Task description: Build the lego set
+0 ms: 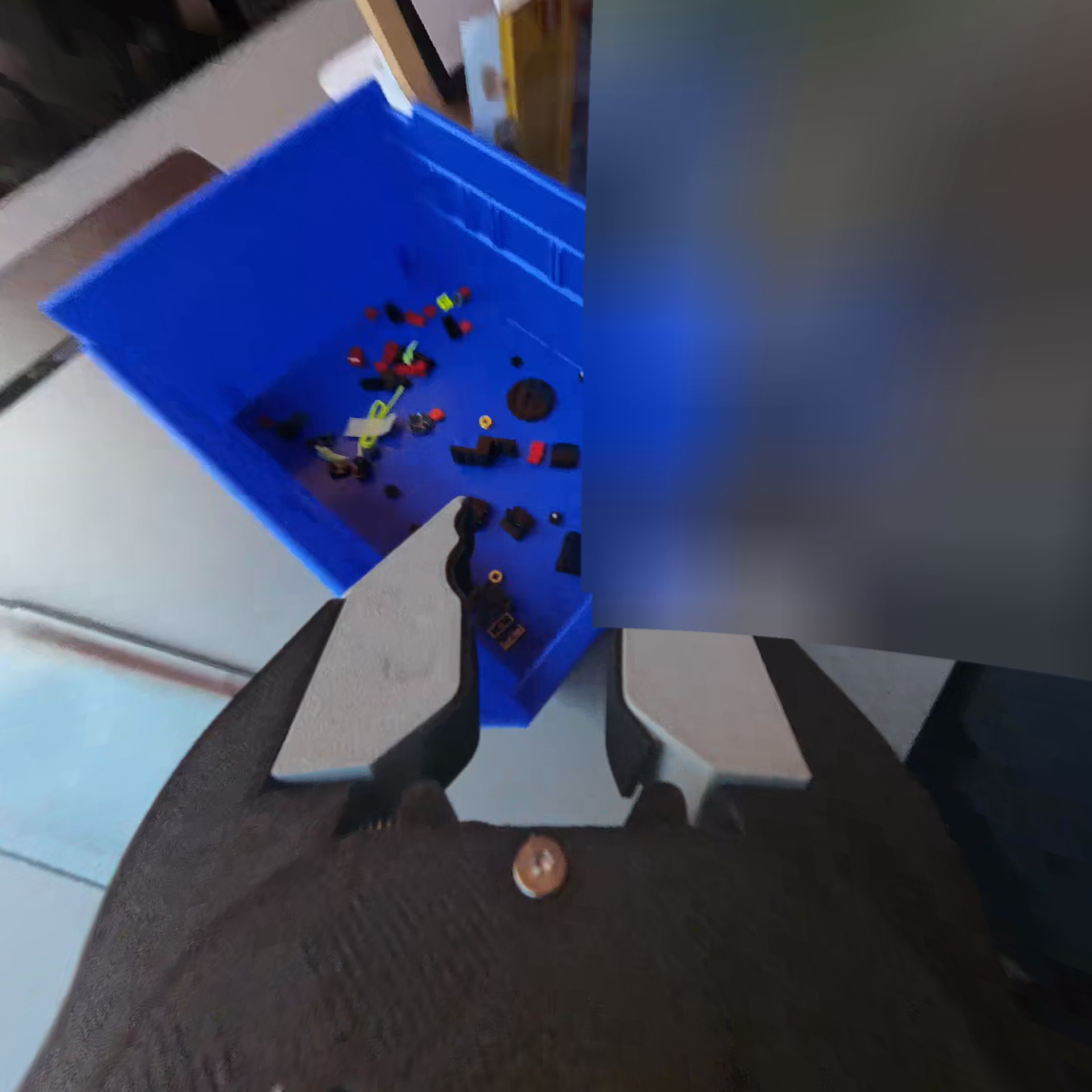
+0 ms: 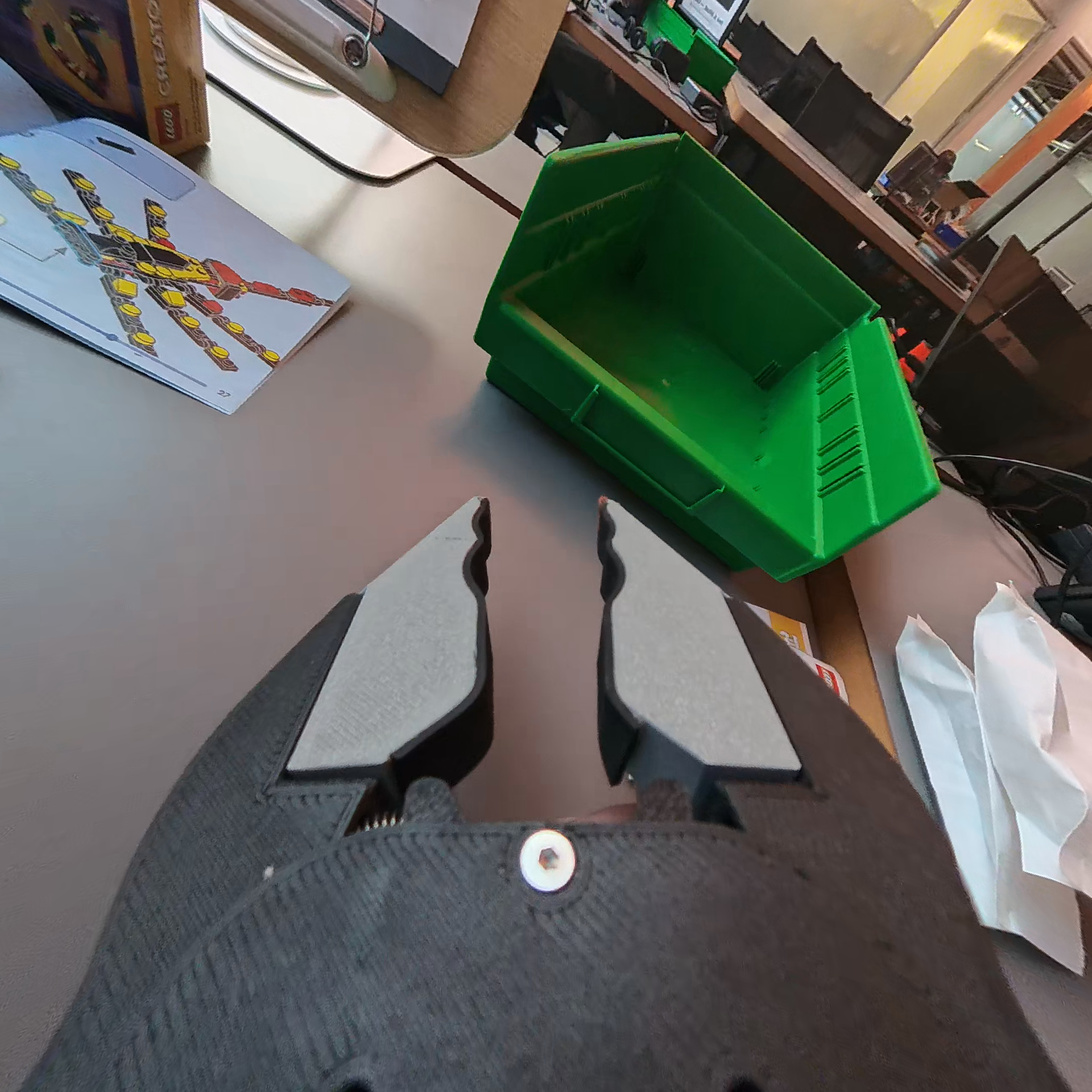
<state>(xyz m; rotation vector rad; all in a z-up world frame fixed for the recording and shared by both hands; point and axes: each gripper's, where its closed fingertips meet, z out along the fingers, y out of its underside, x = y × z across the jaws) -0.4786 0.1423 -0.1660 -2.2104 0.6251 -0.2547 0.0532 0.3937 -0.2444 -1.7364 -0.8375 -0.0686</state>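
Note:
In the left wrist view a blue bin (image 1: 236, 331) holds several small loose lego pieces: red ones (image 1: 408, 366), lime ones (image 1: 378, 413), black ones (image 1: 484, 452) and a black round piece (image 1: 530, 399). My left gripper (image 1: 532, 511) is open and empty over the bin's near corner. Its left fingertip (image 1: 455, 514) is next to a black piece (image 1: 475, 511). A blurred patch hides its right fingertip. In the right wrist view my right gripper (image 2: 542, 505) is open and empty above the brown table (image 2: 295, 502). The open instruction booklet (image 2: 148, 266) lies at the far left.
An empty green bin (image 2: 679, 354) stands on the table just beyond and right of my right gripper. The lego box (image 2: 118, 59) stands behind the booklet. Crumpled white paper (image 2: 1004, 738) lies at the right table edge. A monitor foot (image 2: 354, 53) is at the back.

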